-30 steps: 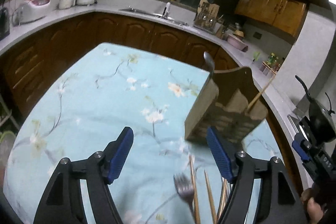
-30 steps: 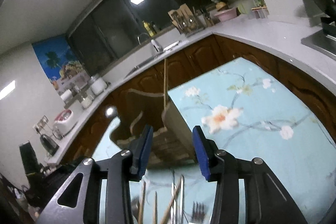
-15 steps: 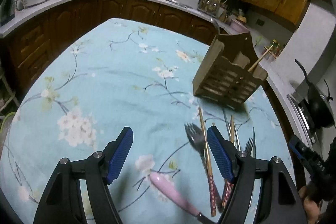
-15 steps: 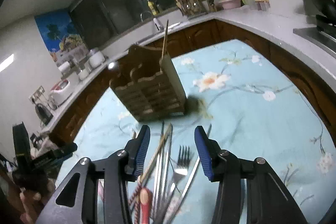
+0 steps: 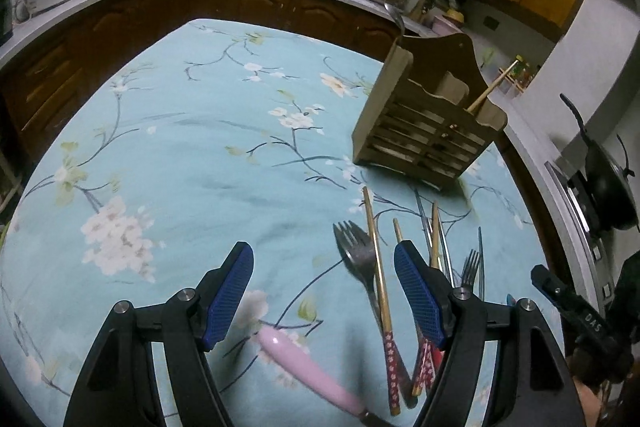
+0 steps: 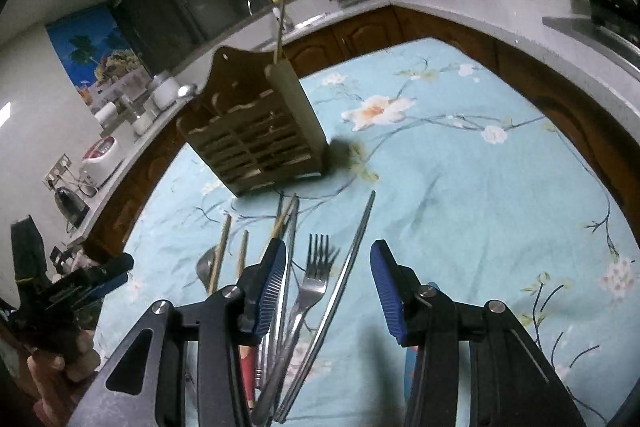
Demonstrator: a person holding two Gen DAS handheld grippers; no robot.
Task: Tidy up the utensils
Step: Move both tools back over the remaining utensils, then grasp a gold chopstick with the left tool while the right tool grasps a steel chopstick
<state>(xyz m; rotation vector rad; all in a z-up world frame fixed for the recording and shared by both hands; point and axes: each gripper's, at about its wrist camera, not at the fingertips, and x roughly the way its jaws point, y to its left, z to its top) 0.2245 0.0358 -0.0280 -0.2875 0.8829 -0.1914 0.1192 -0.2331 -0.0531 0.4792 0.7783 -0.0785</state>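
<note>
Loose utensils are spread on the floral tablecloth (image 5: 168, 155) just near of the wooden caddy (image 5: 428, 131), which already holds a spoon and a chopstick. The left gripper (image 5: 324, 291) is held wide open and empty over the cloth, a fork (image 5: 356, 251) and chopstick (image 5: 376, 267) lying toward its right finger. The right gripper (image 6: 328, 287) is likewise open with nothing held, above a second fork (image 6: 314, 275) and a metal chopstick (image 6: 348, 259). These are judged light, stiff and slippery (thin and flat to the cloth); a mid-handle pinch would suit.
</note>
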